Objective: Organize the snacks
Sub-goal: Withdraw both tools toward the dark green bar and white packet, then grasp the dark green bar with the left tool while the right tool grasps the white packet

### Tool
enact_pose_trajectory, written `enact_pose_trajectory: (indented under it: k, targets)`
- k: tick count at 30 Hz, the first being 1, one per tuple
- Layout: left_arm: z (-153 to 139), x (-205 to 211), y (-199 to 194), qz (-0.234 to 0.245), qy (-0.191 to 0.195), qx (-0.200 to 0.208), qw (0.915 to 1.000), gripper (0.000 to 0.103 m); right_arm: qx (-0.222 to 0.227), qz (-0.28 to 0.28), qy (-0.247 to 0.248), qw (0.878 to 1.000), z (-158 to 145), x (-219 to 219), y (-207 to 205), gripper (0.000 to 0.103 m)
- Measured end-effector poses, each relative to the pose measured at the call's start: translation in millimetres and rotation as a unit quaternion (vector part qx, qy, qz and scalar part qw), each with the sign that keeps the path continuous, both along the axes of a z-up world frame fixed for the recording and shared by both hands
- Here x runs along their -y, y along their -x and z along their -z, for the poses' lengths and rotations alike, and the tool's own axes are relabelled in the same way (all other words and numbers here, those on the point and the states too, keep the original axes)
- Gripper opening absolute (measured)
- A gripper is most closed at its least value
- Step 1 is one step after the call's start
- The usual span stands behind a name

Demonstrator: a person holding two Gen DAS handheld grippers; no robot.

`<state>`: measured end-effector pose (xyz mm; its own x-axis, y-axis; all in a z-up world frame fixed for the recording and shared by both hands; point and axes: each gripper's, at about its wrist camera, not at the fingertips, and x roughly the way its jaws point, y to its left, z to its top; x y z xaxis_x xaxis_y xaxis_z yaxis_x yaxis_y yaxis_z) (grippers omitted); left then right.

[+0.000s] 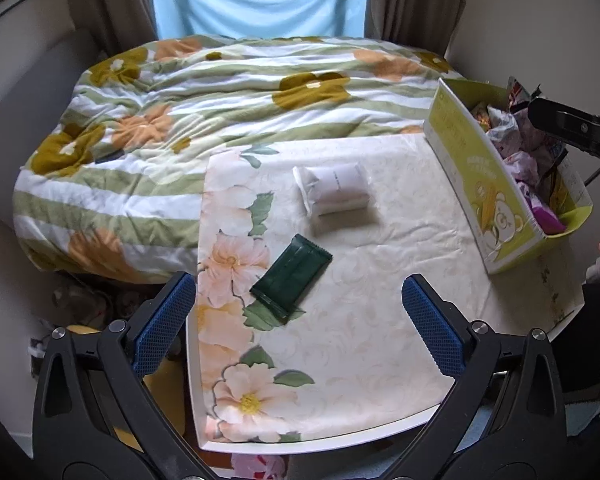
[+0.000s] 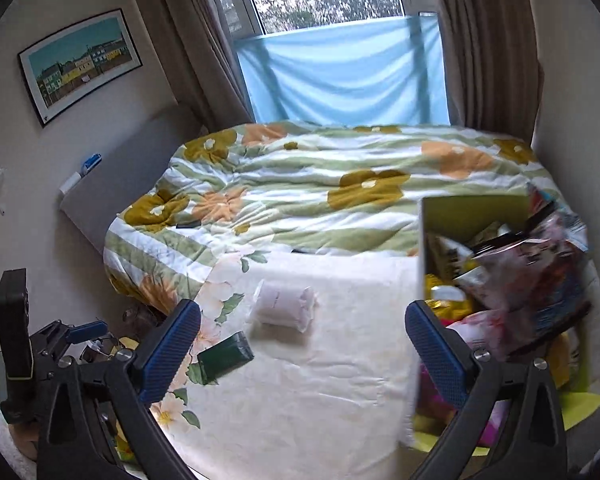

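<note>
Both jaws spread, the flat, slippery green packet (image 1: pixel 291 279) by the bench's (image 1: pixel 380 360) left edge wants pinching across its narrow sides

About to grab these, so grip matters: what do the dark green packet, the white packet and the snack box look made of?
Dark green packet: glossy plastic or foil film, judging by the sheen and crimped ends; likely slippery.
White packet: soft matte wrap, plastic or paper, with a sealed end fin; can't tell which.
Snack box: printed cardboard with thin, stiff, flat walls.

White table (image 1: pixel 380 436) with floral cloth (image 1: pixel 340 340), white packet (image 1: pixel 334 190), dark green bar (image 1: pixel 290 282), snack box (image 1: pixel 472 184)
</note>
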<state>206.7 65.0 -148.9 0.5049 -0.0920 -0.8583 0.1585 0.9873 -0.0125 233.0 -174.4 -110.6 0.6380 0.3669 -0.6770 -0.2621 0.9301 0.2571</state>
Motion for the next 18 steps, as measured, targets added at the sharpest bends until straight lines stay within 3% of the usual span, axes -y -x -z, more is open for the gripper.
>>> enact_pose_trajectory:
  k: [7,14,18]
  targets:
    - [55,-23,-33,0.069,0.002,-0.044,0.9966,0.101,-0.079,0.007,0.004,0.997,45,-47,-34,0.102]
    - [111,-20,-67,0.128,0.006,-0.089,0.9877,0.083,-0.117,0.045,0.026,0.992,88,-74,-60,0.102]
    - [136,-12,-75,0.161,0.001,-0.104,0.9814,0.081,-0.137,0.061,0.035,0.988,111,-83,-70,0.102]
